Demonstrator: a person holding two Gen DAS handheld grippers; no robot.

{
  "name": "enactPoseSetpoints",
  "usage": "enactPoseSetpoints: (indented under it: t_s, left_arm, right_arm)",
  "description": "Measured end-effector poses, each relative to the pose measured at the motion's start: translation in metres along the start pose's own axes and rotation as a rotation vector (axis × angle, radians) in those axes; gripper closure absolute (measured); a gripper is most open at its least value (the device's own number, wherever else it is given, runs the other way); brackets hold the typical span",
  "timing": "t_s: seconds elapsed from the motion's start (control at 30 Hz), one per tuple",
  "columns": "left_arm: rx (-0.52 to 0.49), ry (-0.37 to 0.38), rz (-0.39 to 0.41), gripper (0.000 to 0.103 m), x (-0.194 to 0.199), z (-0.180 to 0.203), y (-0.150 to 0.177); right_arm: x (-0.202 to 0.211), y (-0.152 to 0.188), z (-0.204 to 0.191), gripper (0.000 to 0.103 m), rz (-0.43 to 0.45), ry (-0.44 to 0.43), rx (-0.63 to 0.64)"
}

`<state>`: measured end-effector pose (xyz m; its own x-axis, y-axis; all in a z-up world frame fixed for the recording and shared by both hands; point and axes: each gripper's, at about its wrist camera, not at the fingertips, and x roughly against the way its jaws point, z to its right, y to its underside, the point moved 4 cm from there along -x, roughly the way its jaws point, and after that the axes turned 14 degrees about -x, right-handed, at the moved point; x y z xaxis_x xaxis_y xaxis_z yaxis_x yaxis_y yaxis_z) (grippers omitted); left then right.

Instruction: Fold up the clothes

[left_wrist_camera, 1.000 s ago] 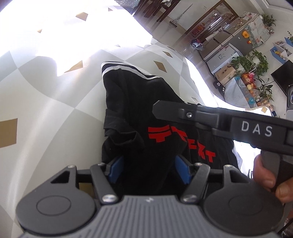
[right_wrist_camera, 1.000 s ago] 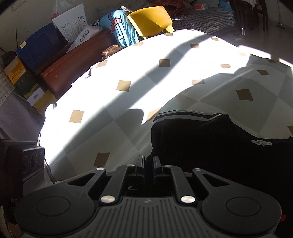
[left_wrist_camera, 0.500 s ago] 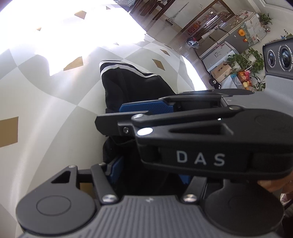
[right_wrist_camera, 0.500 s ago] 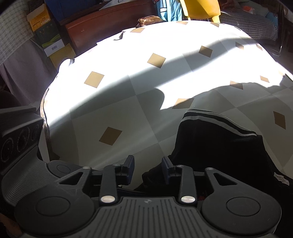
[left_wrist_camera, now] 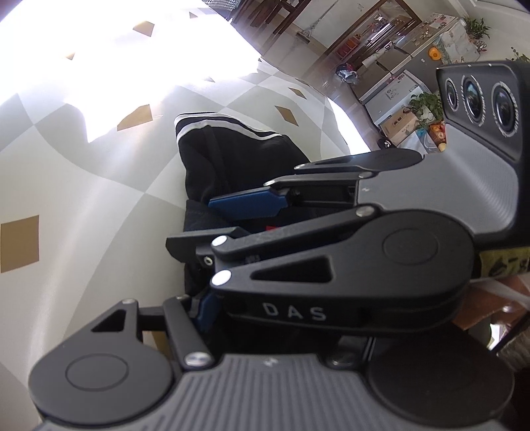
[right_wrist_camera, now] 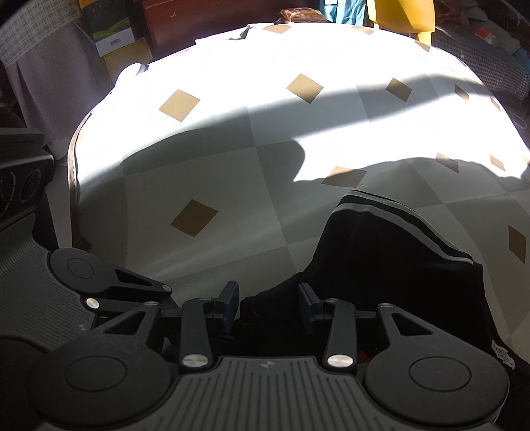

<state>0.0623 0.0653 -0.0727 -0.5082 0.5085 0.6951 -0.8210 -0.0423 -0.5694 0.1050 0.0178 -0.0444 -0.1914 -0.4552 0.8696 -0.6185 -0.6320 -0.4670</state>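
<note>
A black garment with a white-striped hem lies bunched on the checked tablecloth; it also fills the lower right of the right wrist view. My right gripper is opening, its blue pads apart on either side of a fold of the black cloth without squeezing it. In the left wrist view my right gripper lies sideways across the picture over the garment. My left gripper sits just behind it, its left pad set wide beside the cloth and its right finger hidden.
The tablecloth is pale with tan diamonds, half in bright sun. Its edge drops off at the left, with boxes beyond. A yellow chair stands at the far side. Cabinets and plants are far off.
My right gripper's jaws went from shut to apart. It rolled and swung in across the left wrist view, covering the red print and my left gripper's right finger. My left gripper stayed put.
</note>
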Motion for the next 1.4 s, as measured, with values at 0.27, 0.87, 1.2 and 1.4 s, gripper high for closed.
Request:
enactPoseSetpoints:
  t_s: [0.27,0.87,1.2,1.4]
  left_arm:
    - [-0.020,0.000,-0.004,0.042,0.000,0.001,0.000]
    - [-0.018,-0.024,0.053,0.027,0.005,0.001,-0.008]
    - [0.022,-0.062,0.050,0.023,0.000,-0.003,-0.010]
    - [0.046,-0.078,0.042,0.023,-0.007,-0.005,-0.010]
  right_arm:
    - [-0.002,0.003,0.003,0.076,0.012,0.030,0.013]
    - [0.048,0.008,0.014,0.092,0.221,0.094,-0.154]
    - [0.082,0.038,0.048,0.092,0.285,0.204,-0.331]
    - [0.084,0.071,0.090,0.092,0.224,0.273,-0.582]
